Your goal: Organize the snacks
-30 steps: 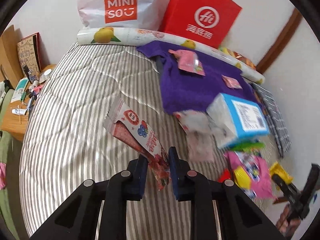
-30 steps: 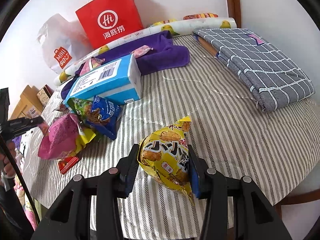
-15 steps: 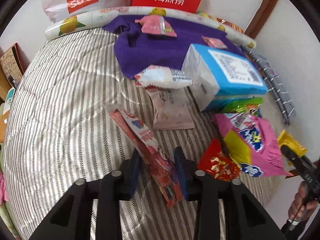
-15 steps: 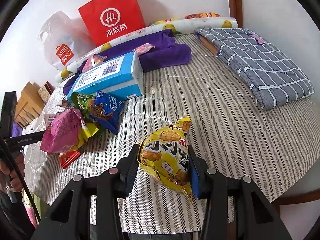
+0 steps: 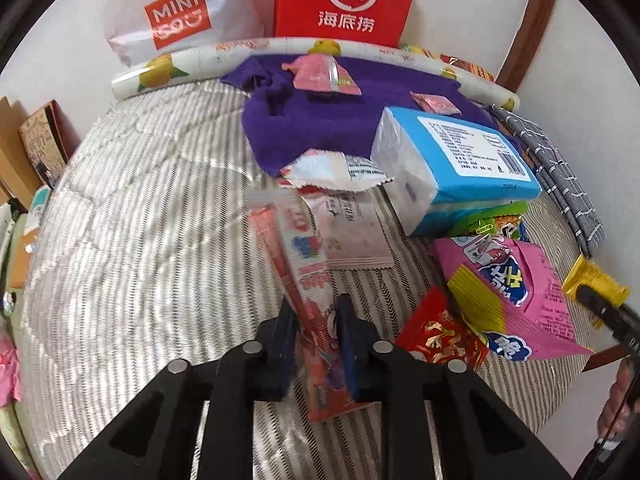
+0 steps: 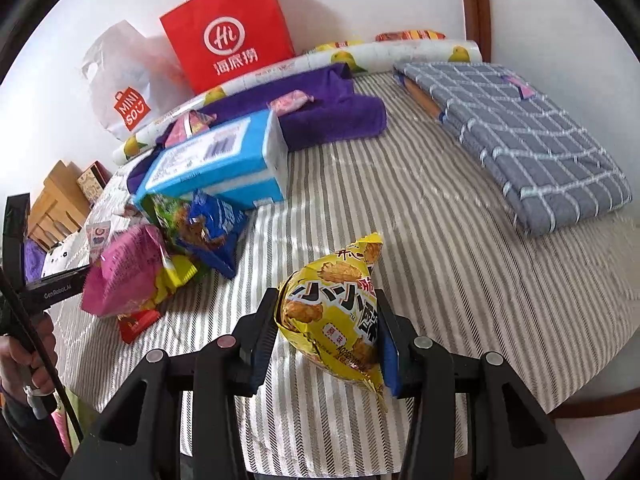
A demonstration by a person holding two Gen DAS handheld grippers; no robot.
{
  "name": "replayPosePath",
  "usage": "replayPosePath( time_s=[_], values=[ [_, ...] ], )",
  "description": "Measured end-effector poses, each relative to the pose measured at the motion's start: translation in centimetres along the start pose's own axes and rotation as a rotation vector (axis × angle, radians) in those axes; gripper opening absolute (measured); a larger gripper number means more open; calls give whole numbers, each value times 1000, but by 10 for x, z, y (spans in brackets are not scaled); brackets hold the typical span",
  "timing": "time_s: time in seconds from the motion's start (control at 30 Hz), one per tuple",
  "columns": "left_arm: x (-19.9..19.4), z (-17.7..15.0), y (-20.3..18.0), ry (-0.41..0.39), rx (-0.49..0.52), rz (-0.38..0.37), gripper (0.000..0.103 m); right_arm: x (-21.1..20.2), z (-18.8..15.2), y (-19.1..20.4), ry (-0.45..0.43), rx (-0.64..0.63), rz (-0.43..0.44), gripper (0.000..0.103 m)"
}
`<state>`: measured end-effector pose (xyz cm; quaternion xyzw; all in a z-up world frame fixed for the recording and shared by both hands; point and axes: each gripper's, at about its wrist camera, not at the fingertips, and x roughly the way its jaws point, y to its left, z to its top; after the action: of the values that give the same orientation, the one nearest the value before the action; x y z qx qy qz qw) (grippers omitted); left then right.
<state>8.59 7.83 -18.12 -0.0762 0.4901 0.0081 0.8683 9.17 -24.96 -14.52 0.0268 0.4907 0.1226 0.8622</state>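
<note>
left gripper (image 5: 314, 322) clamped on long red snack stick (image 5: 308, 280) over striped bed | right gripper (image 6: 328, 320) clamped on yellow chip bag (image 6: 334, 312) | pile by blue box (image 5: 460, 168) unsorted, mostly left

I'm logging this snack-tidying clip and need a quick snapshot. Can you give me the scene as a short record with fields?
surface: striped table cover
left gripper: shut on a long red snack stick pack
right gripper: shut on a yellow snack bag
snack pile: pink bag, small red packet, blue bag, beside a blue tissue pack
behind: purple towel, red paper bag, white plastic bag
right side: folded grey checked cloth
</note>
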Motion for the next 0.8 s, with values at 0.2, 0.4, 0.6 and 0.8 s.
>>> replayPosePath(
  time_s=[0.2,0.4,0.6,0.8],
  values=[
    [-21,4,-6,-29,2,-17,18,-14,21,10,-48,-55,4,44],
    [-43,19,-24,-67,32,-93,18,-22,49,31,-90,-108,74,44],
    [-59,48,-44,-128,64,-159,18,-24,81,55,-121,-137,129,44],
    [-60,88,-50,-192,67,-157,18,-22,116,68,-165,-157,129,44]
  ],
)
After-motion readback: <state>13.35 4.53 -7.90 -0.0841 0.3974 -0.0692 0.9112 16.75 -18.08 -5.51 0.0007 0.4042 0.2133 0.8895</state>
